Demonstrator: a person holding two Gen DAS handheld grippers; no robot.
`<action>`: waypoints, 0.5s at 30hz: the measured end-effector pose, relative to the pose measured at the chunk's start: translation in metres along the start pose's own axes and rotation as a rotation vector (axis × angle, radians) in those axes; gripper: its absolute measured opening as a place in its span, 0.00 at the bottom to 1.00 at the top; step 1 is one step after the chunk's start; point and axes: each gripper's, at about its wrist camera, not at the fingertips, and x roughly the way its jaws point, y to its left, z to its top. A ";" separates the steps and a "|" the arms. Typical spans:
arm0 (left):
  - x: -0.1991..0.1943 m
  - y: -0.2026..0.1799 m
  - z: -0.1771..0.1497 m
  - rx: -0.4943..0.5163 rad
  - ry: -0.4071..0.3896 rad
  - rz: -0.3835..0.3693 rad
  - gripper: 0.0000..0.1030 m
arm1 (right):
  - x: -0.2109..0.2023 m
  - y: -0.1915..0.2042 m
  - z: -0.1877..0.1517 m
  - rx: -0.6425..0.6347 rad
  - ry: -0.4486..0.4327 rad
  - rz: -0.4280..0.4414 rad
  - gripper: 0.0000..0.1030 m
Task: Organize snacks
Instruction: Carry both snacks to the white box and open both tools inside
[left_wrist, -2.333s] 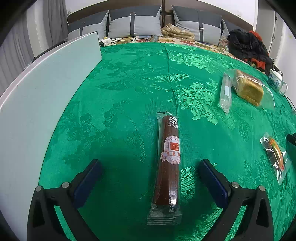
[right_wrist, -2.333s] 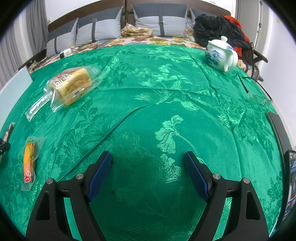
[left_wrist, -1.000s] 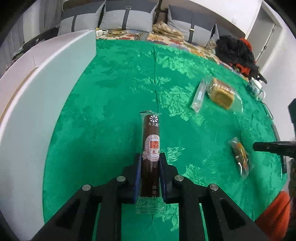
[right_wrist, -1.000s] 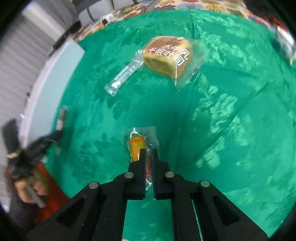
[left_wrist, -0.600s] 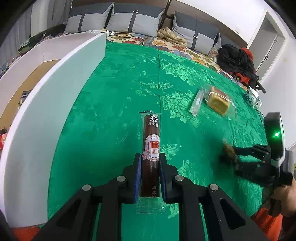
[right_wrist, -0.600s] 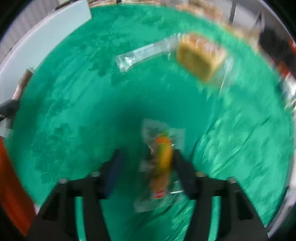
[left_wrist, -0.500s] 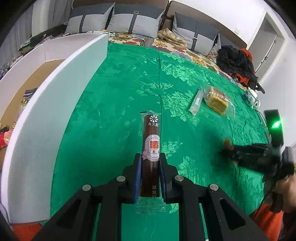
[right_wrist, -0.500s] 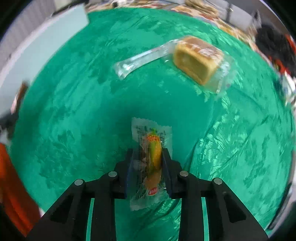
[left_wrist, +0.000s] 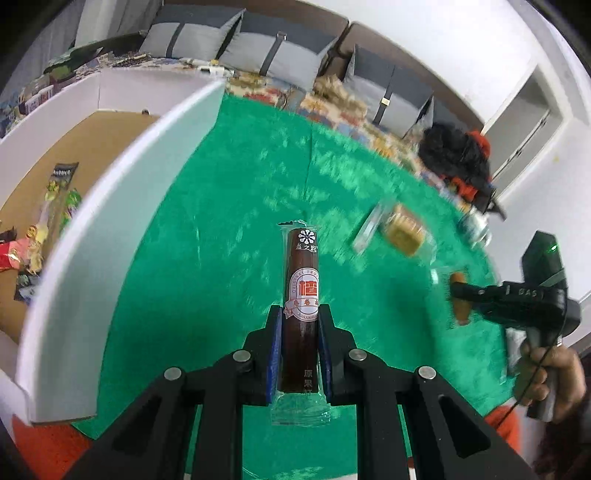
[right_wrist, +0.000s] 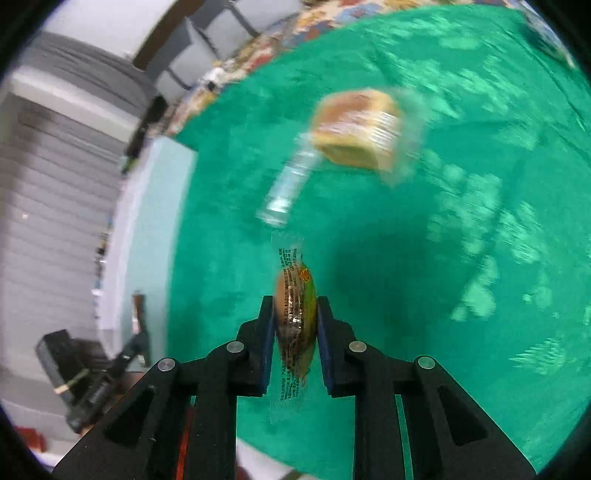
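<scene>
My left claw (left_wrist: 297, 345) grips the dark hawthorn roll (left_wrist: 302, 295); my right claw (right_wrist: 294, 341) has just closed on a small wrapped snack (right_wrist: 295, 306). Snacks already lie in the white-walled box (left_wrist: 122, 206); the blurred wrapped cake (right_wrist: 356, 129), probably bread, remains on the green cloth (right_wrist: 424, 295), beyond open room.

A green floral cloth (left_wrist: 229, 206) covers the bed. On it lies a wrapped bread slice (right_wrist: 356, 129), blurred, well out toward the far side. A white box (left_wrist: 110, 229) rests along the cloth's left edge.
</scene>
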 end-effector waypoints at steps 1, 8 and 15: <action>-0.013 0.003 0.008 -0.008 -0.025 -0.013 0.17 | 0.001 0.015 0.002 -0.016 -0.002 0.027 0.21; -0.090 0.064 0.058 -0.039 -0.175 0.095 0.17 | 0.018 0.166 0.014 -0.216 0.024 0.228 0.21; -0.126 0.170 0.074 -0.146 -0.188 0.307 0.17 | 0.076 0.314 0.003 -0.419 0.081 0.320 0.22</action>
